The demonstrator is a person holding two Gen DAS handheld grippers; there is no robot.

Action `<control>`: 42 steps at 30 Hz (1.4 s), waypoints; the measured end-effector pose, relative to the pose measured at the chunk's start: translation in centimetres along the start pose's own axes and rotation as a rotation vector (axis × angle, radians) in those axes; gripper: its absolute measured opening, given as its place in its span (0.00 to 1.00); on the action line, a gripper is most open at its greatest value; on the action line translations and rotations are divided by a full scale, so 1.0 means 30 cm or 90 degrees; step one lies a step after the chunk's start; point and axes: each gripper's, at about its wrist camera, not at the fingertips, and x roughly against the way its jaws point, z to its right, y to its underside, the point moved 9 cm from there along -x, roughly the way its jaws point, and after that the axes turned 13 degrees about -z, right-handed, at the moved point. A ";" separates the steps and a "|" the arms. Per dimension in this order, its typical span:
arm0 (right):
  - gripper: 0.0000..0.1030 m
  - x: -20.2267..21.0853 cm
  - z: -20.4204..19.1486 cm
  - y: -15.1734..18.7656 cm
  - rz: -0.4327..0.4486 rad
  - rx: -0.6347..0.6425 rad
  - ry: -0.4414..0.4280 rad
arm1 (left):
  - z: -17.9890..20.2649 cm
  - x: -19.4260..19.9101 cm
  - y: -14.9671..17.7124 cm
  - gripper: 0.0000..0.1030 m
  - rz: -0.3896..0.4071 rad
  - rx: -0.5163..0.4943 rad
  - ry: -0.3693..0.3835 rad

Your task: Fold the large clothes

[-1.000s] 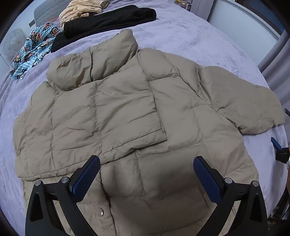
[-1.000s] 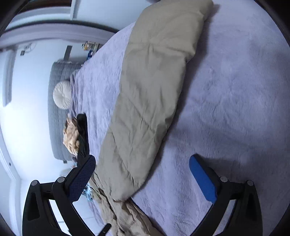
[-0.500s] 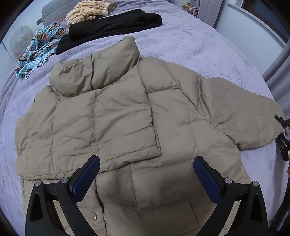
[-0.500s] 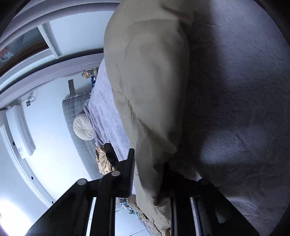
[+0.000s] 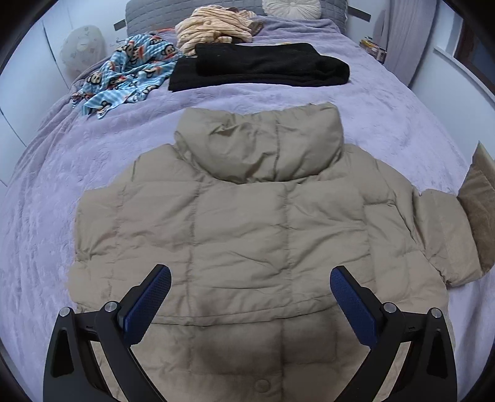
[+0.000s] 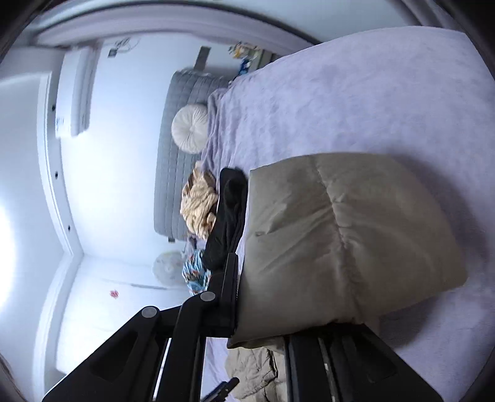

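Left wrist view: bed (image 5: 386, 102) under a lilac fleece cover fills the frame, grey headboard (image 5: 145, 18) at the far end. Tan puffer jacket (image 5: 247, 222) lies spread flat mid-bed, collar (image 5: 263, 145) toward the headboard, one sleeve already folded across the body; the other sleeve (image 5: 442, 238) sticks out to the right, its end lifted at the frame edge. Beyond the collar, a folded black garment (image 5: 263, 66); left of it a blue cartoon-print cloth (image 5: 130, 77); behind, a crumpled striped beige garment (image 5: 213, 26); a round white cushion (image 5: 290, 6) against the headboard. Left gripper (image 5: 250, 293) hovers over the jacket's lower half, blue-padded fingers (image 5: 148, 303) spread wide, nothing between them. A snap button (image 5: 261, 385) shows near the bottom hem. Right wrist view, camera rolled sideways: right gripper (image 6: 263, 315) has its fingers closed tight on the sleeve (image 6: 340, 247) end, the padded cuff bulging forward past the jaws and raised off the cover. Black garment (image 6: 229, 216), beige garment (image 6: 199, 207) and cushion (image 6: 189, 128) sit beyond; the image is slightly blurred.
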 end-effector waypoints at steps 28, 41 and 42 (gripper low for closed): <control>0.44 -0.815 0.005 0.777 -0.354 0.207 0.318 | -0.317 -0.157 -0.029 1.00 -0.023 0.041 0.079; 0.17 -0.739 -0.152 0.594 -0.200 0.248 0.306 | -0.327 -0.128 -0.081 1.00 -0.049 0.100 0.433; 0.17 -0.787 -0.192 0.636 -0.220 0.292 0.302 | -0.327 -0.127 -0.082 1.00 -0.052 0.100 0.450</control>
